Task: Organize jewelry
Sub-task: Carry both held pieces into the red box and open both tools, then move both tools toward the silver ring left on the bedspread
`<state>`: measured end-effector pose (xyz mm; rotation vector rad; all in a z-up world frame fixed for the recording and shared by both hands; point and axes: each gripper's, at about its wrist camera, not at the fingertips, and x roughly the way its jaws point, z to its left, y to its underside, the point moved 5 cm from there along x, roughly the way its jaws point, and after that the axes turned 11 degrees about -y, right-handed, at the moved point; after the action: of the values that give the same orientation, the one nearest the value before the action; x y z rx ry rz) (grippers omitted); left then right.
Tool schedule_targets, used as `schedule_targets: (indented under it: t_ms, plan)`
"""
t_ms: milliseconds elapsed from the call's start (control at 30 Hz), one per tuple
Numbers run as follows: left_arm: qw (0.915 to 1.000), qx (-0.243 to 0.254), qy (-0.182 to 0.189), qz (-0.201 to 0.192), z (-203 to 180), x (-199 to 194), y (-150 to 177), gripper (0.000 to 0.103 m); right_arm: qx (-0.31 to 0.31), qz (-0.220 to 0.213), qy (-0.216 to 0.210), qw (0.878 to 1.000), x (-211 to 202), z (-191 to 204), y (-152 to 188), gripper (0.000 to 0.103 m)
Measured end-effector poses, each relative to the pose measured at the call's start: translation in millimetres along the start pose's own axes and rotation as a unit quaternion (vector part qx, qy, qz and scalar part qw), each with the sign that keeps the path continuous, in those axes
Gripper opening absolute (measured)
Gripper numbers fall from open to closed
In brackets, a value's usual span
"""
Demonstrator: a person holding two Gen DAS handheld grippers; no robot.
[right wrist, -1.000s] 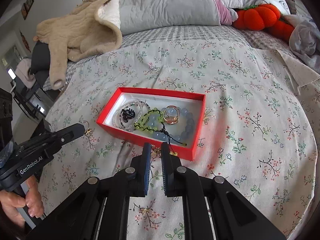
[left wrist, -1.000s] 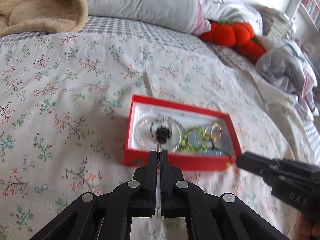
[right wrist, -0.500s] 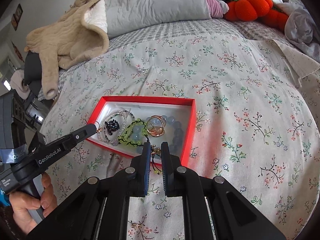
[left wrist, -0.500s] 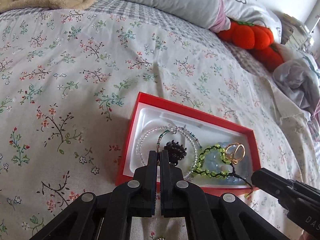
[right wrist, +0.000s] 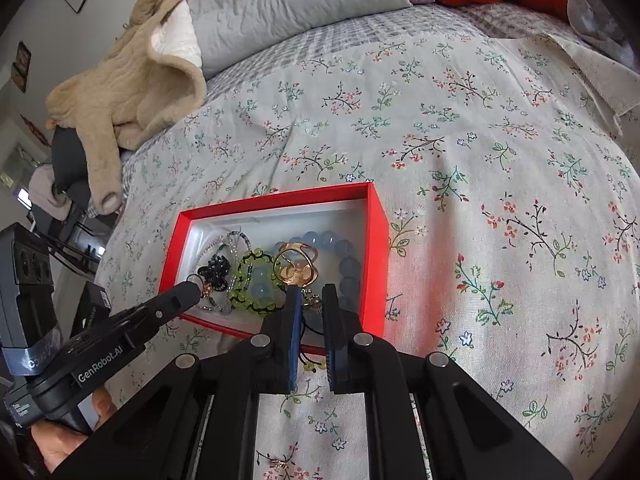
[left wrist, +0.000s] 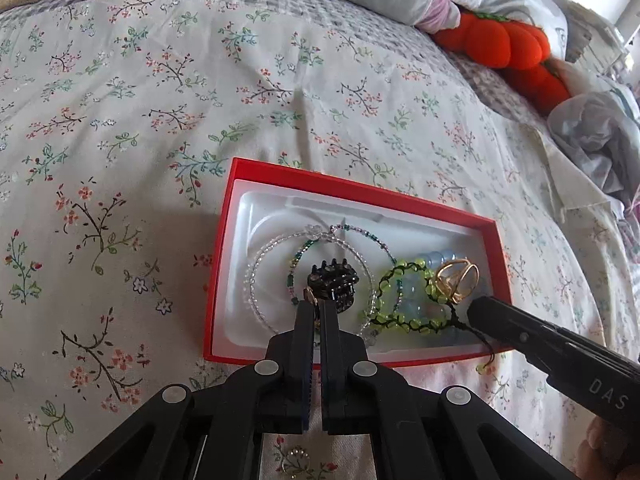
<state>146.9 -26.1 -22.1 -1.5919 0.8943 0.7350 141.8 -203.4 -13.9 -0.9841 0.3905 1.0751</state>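
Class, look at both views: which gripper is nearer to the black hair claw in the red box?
Left. The left gripper is right beside the black hair claw; the right gripper is across the red box, by the gold ring.

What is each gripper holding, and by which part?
The left gripper pinches a small gold piece; the right gripper another gold piece. Gripped part cannot be told.
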Motion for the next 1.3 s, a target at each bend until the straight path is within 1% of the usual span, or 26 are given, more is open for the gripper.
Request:
schedule_targets:
  t_ms: [67,133,200,267,367,433,467,500,567,633,700,767,833,900,967,1033,1067,1100,1167,1300]
  plan:
    - [1.0,-0.001,0.005,0.003,-1.2,-1.8,1.0,0.0,0.0,0.001,0.003,1.0,2.1,-1.4,-1.3,0.01]
    - [1.0,0.0,0.002,0.0,-1.7,-2.6,0.6,0.0,-0.001,-0.002,0.002,1.0,2.9,-1.0,-2.6,0.011]
    - [1.0,-0.002,-0.003,0.0,-1.4,-2.3,0.4,0.0,-0.008,-0.007,-0.009,1.0,1.0,3.7,-4.0,0.011]
    - [1.0,-0.004,0.0,0.005,-0.8,-2.3,-0.3,0.0,-0.018,-0.006,-0.024,1.0,-1.5,10.5,-4.9,0.012]
    - [1.0,-0.007,0.003,0.006,-0.6,-6.9,-1.1,0.001,-0.035,-0.004,-0.029,0.999,-5.4,19.4,-4.0,0.013]
    - [1.0,-0.005,0.004,0.002,-1.2,-12.5,-0.9,0.012,-0.04,-0.001,-0.033,0.999,-6.8,23.4,-2.7,0.017]
    - [1.0,-0.004,0.004,-0.001,-1.3,-15.8,-0.6,0.02,-0.043,-0.001,-0.034,0.999,-8.0,25.0,-1.8,0.02]
    - [1.0,-0.002,0.003,-0.004,-1.6,-19.4,0.3,0.024,-0.047,0.0,-0.034,0.998,-9.1,26.4,-0.8,0.022]
    - [1.0,0.002,0.001,-0.007,-2.1,-26.7,2.7,0.027,-0.058,0.003,-0.026,0.998,-11.9,29.0,2.3,0.023]
    - [0.9999,0.004,0.0,-0.01,-2.1,-34.2,5.6,0.035,-0.067,0.006,-0.018,0.998,-16.4,30.8,7.0,0.023]
    - [0.9998,0.01,-0.004,-0.017,-1.7,-42.1,9.3,0.046,-0.075,0.01,-0.01,0.997,-21.0,31.9,12.3,0.023]
    - [0.9993,0.024,-0.017,-0.023,0.4,-46.8,14.1,0.051,-0.087,0.015,-0.004,0.996,-25.9,33.4,19.1,0.023]
    - [0.9981,0.041,-0.04,-0.024,5.0,-47.0,21.8,0.052,-0.1,0.017,0.003,0.995,-31.2,33.5,26.8,0.023]
    - [0.9969,0.049,-0.059,-0.014,11.4,-44.4,30.4,0.052,-0.11,0.021,0.014,0.994,-35.0,31.6,34.3,0.023]
    - [0.9963,0.052,-0.068,-0.003,17.9,-42.2,39.4,0.052,-0.118,0.028,0.024,0.992,-38.1,29.3,42.2,0.023]
    - [0.9956,0.057,-0.073,0.005,22.4,-41.3,48.3,0.057,-0.126,0.033,0.032,0.991,-41.5,26.6,50.3,0.024]
    - [0.9952,0.061,-0.076,0.007,23.3,-41.3,52.9,0.063,-0.13,0.035,0.036,0.99,-42.6,25.6,54.7,0.026]
    - [0.9948,0.064,-0.078,0.007,24.4,-41.8,57.4,0.068,-0.133,0.038,0.04,0.99,-42.7,24.3,60.0,0.032]
    - [0.9936,0.074,-0.085,0.006,27.8,-42.4,67.0,0.072,-0.138,0.048,0.048,0.988,-40.8,22.0,71.3,0.038]
    - [0.9923,0.072,-0.1,0.015,41.0,-41.2,88.5,0.079,-0.155,0.073,0.062,0.983,-36.5,19.6,96.6,0.04]
